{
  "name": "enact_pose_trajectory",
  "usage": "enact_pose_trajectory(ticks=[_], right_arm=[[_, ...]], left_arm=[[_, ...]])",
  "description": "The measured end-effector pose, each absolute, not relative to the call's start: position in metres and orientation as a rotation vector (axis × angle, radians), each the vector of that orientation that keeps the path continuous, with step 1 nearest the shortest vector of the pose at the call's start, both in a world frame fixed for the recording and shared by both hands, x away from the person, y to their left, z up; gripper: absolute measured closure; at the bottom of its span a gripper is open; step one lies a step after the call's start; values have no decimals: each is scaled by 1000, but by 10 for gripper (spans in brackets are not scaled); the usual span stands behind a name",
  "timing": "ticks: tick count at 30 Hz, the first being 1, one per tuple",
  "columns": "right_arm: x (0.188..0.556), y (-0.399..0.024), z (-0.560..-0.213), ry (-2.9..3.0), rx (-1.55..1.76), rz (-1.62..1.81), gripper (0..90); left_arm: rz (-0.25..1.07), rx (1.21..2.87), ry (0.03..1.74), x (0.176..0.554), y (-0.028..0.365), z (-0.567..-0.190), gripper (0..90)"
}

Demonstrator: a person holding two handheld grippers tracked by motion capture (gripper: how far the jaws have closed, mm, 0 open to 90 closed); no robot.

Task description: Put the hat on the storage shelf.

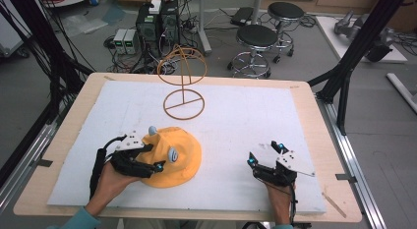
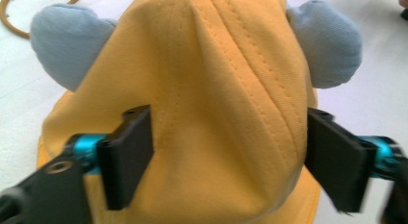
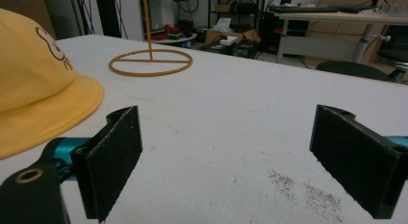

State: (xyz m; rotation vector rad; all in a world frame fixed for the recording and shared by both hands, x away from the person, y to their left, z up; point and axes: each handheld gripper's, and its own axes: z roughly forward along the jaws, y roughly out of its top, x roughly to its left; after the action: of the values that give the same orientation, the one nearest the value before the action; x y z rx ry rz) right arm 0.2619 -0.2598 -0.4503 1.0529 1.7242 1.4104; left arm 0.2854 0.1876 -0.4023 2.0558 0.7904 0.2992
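Two grippers sit low over the white table. The left gripper straddles the crown of the yellow hat, which lies at the near left; its jaws seem to press the fabric on both sides, though blur hides the right contact. The right gripper rests well apart from the hat, jaws wide with nothing between. A wire stand rises beyond.

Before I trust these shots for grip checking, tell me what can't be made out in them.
- Hat: whether the left gripper's pads press it; the crown bulges between them, left gripper view.
- Hat's printed design: cut off by the frame edge, right gripper view.
- Stand: top cut off, right gripper view.
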Motion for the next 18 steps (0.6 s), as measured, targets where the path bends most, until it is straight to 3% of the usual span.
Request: enact_pose_trajectory(ticks=[5,10,18], right_arm=[[262,-260,-450,1722,1052,1411,101],[262,-260,-450,1720,1053,1412,101],[262,-260,-450,1721,1054,1412,101]], left_arm=[[268,2060,768,286,187,-403,535],[251,2059,772,287,190,-403,715],[221,2043,786,288,195,-402,847]])
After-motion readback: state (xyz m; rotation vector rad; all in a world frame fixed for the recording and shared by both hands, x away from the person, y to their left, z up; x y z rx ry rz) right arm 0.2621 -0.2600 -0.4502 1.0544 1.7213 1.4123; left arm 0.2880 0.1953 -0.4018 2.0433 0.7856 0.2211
